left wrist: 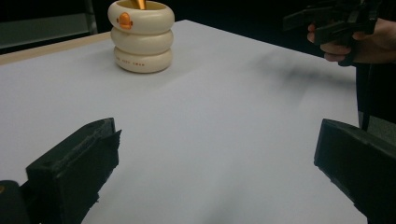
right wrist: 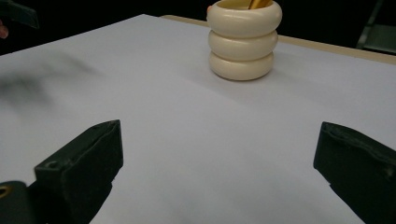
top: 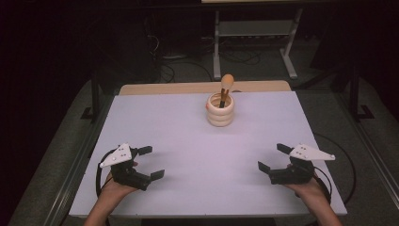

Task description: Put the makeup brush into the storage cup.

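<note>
A cream holder made of three stacked rings (top: 220,112) stands upright at the far middle of the white table top (top: 197,155). A wooden utensil with a rounded head (top: 226,84) sticks up out of it. In the left gripper view the holder (left wrist: 141,37) shows an orange mark on its top ring; in the right gripper view the holder (right wrist: 244,39) is plain. My left gripper (top: 151,162) rests open near the front left edge, jaws empty. My right gripper (top: 273,157) rests open near the front right edge, also empty, and appears in the left gripper view (left wrist: 322,21), held by a hand.
A wooden strip (top: 202,87) runs along the table's far edge. Beyond it, on the dark floor, stand a grey metal frame (top: 254,37) and loose cables (top: 188,66). Black cables loop beside each hand. Bare table lies between the grippers and the holder.
</note>
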The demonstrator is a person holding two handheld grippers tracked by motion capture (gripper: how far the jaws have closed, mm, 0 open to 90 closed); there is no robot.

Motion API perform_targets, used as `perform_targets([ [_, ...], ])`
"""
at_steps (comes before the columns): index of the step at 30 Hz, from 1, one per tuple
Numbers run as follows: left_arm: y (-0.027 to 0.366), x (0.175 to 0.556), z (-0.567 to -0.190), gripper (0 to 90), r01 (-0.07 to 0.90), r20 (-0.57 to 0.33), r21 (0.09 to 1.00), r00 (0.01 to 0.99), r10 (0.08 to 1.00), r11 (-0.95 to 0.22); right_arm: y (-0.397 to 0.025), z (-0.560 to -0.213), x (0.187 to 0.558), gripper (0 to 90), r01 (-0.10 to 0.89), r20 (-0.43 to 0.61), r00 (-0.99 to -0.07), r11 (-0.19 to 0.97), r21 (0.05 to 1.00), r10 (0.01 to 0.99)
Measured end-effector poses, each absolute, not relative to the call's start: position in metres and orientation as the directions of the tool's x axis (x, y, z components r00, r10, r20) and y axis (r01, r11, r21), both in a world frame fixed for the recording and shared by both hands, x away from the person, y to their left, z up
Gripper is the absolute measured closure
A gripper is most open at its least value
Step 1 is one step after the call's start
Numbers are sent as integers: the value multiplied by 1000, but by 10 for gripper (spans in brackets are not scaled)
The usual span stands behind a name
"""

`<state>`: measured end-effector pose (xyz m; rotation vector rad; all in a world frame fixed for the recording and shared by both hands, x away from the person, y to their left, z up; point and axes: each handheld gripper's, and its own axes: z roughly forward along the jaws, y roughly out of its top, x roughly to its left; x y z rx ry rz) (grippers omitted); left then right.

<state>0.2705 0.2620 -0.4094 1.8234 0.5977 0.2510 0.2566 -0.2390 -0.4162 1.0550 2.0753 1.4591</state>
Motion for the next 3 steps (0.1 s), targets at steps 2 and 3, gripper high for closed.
perform_targets([
  [2, 262, 271, -410, 0, 274, -123, 934, 847, 517, -228, -239, -415, 256, 8, 353, 102, -640, 173, 920, 762],
  [3, 262, 271, -410, 0, 274, -122, 934, 847, 517, -229, -239, -415, 255, 9, 353, 103, -641, 172, 920, 761],
])
